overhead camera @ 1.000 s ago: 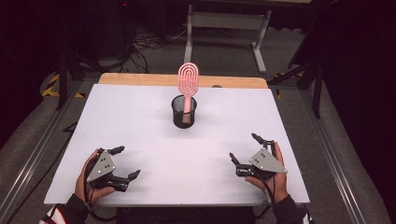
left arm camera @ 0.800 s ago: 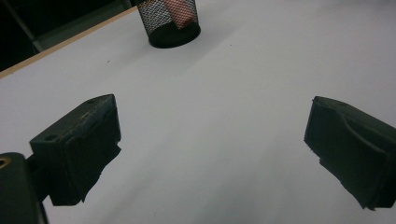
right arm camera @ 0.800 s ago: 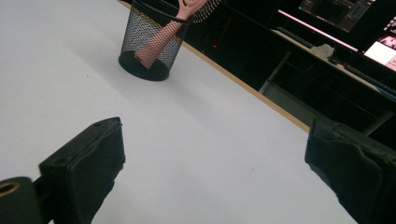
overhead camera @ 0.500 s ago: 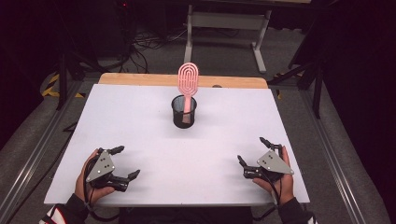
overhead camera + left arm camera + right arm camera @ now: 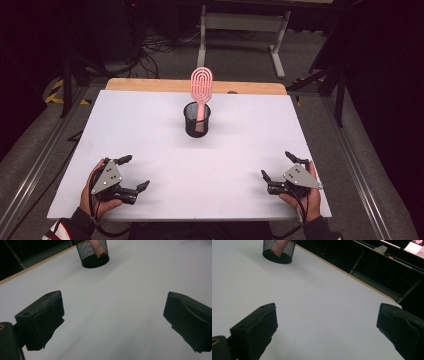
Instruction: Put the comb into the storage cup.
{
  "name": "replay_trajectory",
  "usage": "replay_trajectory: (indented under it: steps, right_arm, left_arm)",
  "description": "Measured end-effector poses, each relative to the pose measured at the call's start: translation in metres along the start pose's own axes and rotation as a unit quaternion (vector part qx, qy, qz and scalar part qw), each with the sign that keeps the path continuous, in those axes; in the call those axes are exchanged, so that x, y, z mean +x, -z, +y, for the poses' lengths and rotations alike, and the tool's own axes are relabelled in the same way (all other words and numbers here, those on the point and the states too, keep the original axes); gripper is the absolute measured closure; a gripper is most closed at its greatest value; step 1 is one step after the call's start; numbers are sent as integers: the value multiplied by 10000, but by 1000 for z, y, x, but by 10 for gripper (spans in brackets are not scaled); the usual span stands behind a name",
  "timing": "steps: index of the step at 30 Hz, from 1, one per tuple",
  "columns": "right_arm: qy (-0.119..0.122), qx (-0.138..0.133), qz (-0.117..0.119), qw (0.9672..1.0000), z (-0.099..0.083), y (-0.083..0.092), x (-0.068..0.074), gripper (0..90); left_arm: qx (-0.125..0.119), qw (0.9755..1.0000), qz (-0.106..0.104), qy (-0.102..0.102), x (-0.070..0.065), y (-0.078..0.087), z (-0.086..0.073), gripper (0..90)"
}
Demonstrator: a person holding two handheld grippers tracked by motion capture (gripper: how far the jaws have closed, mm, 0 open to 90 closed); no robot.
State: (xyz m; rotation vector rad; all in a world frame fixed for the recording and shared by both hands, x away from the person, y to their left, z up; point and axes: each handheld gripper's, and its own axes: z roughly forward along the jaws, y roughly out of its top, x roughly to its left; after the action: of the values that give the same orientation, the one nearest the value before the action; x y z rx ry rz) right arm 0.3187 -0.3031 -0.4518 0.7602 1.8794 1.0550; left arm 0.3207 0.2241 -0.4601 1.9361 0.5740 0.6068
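A pink slotted spatula (image 5: 201, 90) stands upright in a black mesh cup (image 5: 197, 120) at the middle back of the white table (image 5: 150, 125). The cup (image 5: 93, 252) appears far off in the left gripper view, and the same cup (image 5: 278, 251) in the right gripper view. My left gripper (image 5: 134, 172) rests open near the front left edge, held by a hand. At the front right my right gripper (image 5: 278, 167) is open too. Nothing lies between either pair of jaws.
The table's wooden back edge (image 5: 195, 86) borders a dark floor with cables and a metal stand (image 5: 240, 30). Rails run along both sides of the table.
The right gripper has drawn back toward the front right corner of the table. The left gripper, cup and spatula stay where they were.
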Motion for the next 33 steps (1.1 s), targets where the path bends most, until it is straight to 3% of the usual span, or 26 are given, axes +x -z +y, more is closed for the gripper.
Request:
replay_trajectory:
  steps: [8,33]
  right_arm:
    - [66,21,123,9999,1,-4,5,36]
    - [104,-29,175,9998,4,-4,11,36]
  left_arm:
    - [18,10000,32,-14,-1,1,0,36]
    - [7,10000,12,-39,-2,0,0,37]
